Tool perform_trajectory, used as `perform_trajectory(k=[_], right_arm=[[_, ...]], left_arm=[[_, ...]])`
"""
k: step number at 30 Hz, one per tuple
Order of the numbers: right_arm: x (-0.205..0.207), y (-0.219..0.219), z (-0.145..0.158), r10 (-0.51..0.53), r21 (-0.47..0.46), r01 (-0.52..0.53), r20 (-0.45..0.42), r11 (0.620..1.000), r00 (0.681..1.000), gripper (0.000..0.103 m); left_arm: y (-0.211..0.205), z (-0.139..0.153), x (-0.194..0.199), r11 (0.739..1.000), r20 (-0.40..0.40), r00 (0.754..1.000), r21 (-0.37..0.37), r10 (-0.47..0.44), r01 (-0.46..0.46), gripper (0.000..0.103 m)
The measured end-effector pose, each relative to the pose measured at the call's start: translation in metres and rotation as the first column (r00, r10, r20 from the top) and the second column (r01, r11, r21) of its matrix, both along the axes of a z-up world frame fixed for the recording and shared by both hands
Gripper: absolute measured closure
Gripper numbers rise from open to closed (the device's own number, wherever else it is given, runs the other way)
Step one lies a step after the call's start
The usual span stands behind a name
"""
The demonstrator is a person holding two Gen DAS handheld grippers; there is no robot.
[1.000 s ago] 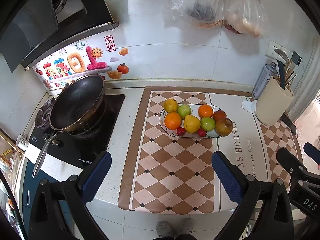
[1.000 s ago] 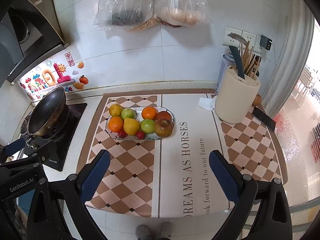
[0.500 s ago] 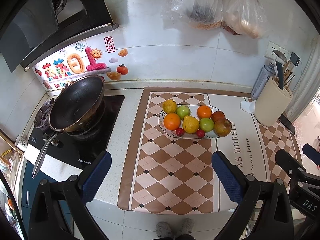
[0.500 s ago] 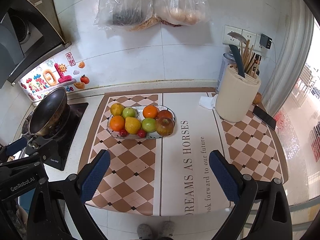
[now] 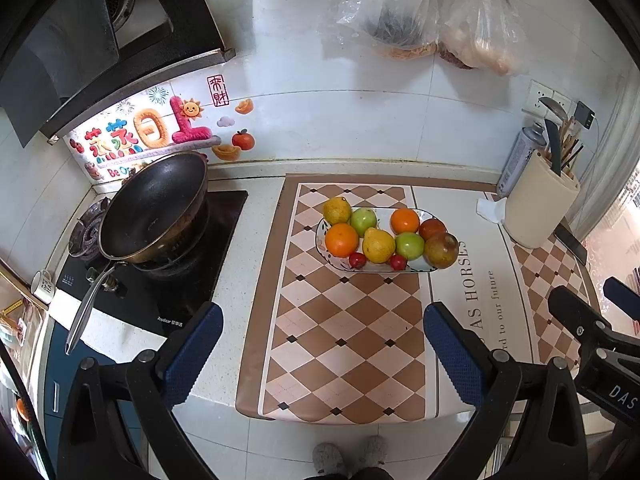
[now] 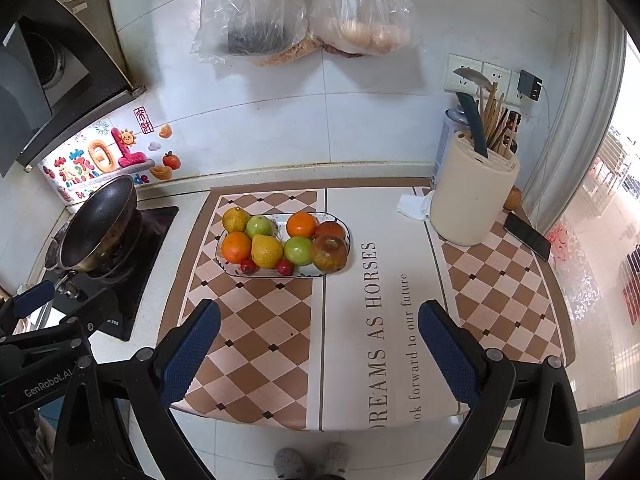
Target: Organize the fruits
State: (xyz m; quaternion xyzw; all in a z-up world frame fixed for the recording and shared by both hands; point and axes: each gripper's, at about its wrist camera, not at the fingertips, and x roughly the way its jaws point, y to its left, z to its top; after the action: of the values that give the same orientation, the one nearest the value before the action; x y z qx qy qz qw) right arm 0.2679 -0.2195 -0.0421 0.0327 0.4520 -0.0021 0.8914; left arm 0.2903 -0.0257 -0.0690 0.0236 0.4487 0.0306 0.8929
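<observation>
A white oval plate [image 5: 416, 269] [image 6: 228, 266] on the checkered counter mat holds several fruits: two oranges [image 5: 341, 239] [image 6: 236, 247], a yellow pear [image 5: 378, 245] [image 6: 267, 251], green apples [image 5: 409, 245] [image 6: 298, 251], a brownish pomegranate [image 5: 441, 250] [image 6: 329, 253] and small red fruits [image 5: 357, 260]. My left gripper [image 5: 322, 348] hangs open above the mat's near edge, well short of the plate. My right gripper [image 6: 319, 344] is open too, over the mat's lettered part, right of and nearer than the plate. Both hold nothing.
A black wok [image 5: 154, 210] [image 6: 100, 228] sits on the stove at the left. A cream utensil holder [image 5: 540, 208] [image 6: 472, 196] with a spray can behind stands at the right, a phone [image 6: 527, 236] beside it. Plastic bags [image 6: 304, 8] hang on the tiled wall.
Both views have drifted slightly, so the plate sits a little lower and nearer the middle. The fruits have not moved and both grippers stay open.
</observation>
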Motion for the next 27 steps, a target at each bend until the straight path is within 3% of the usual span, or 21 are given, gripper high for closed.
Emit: perform_trajectory(k=[27], right_arm=[[-0.016,0.001,0.008,0.002,0.0,-0.002,0.014,1.0,1.0,0.002]], left_arm=[[-0.001,0.01,-0.014,1.0,0.03,1.0,-0.006,0.0,0.0,0.0]])
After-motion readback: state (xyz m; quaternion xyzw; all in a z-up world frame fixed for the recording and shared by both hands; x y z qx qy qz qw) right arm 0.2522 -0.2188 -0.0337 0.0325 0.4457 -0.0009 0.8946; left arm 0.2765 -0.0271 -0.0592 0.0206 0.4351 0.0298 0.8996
